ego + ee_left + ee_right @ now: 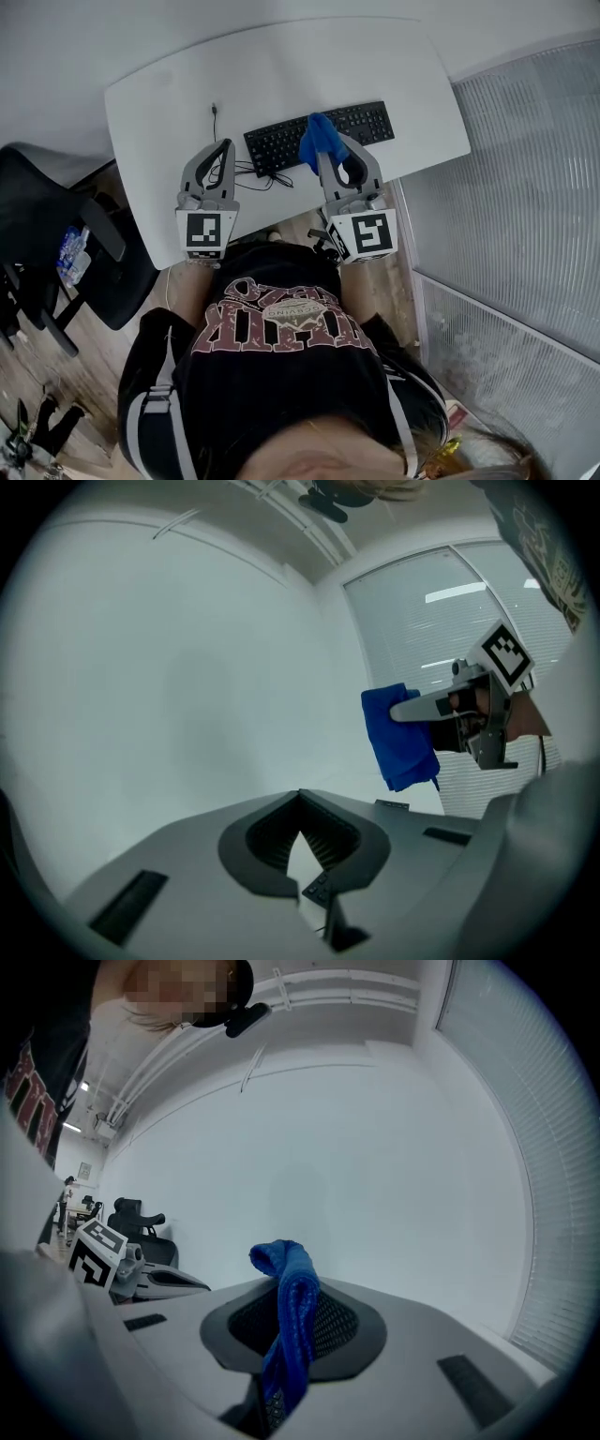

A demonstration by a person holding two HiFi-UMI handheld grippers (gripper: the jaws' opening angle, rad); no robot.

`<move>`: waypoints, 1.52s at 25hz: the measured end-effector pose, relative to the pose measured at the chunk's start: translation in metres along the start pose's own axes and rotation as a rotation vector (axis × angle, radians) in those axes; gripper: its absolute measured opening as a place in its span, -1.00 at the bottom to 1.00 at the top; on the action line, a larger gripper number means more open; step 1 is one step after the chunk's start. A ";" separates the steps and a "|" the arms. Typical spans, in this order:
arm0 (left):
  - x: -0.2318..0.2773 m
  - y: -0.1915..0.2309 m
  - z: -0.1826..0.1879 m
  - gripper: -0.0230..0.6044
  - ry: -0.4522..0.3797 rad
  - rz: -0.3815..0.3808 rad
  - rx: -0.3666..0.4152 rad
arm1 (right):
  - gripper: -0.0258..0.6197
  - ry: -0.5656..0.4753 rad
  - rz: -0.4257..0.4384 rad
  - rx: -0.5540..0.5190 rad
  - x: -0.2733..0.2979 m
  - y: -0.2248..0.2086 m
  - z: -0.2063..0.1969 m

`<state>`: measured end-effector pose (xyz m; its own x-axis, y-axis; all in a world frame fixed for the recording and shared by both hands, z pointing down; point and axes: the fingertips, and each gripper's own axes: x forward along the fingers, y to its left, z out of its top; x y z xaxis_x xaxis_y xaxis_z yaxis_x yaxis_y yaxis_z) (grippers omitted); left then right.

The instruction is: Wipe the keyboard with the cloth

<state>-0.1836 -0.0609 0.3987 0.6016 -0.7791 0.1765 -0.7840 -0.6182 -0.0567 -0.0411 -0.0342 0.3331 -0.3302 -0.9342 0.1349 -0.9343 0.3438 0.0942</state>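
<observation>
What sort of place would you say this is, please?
Probably an office: a white desk with a black keyboard on it, a black office chair beside it, and window blinds.

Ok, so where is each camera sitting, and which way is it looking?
Head view: on the person's head, looking steeply down at the white desk, keyboard, left gripper and right gripper; the person's shirt shows.
Left gripper view: on the left gripper, looking along its shut jaws toward a white wall; the person's hand shows.
Right gripper view: on the right gripper, looking along jaws clamped on the blue cloth; the shirt shows.
Shared: each gripper view sees the other gripper.
</observation>
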 end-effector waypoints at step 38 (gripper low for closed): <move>0.060 -0.068 -0.202 -0.61 0.582 0.035 -0.145 | -0.72 0.539 0.628 -0.077 0.137 0.075 -0.194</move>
<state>-0.1253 -0.0447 0.6120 0.4245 -0.5883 0.6883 -0.8392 -0.5410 0.0552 -0.1304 -0.1177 0.5496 -0.6593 -0.3994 0.6370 -0.5792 0.8100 -0.0917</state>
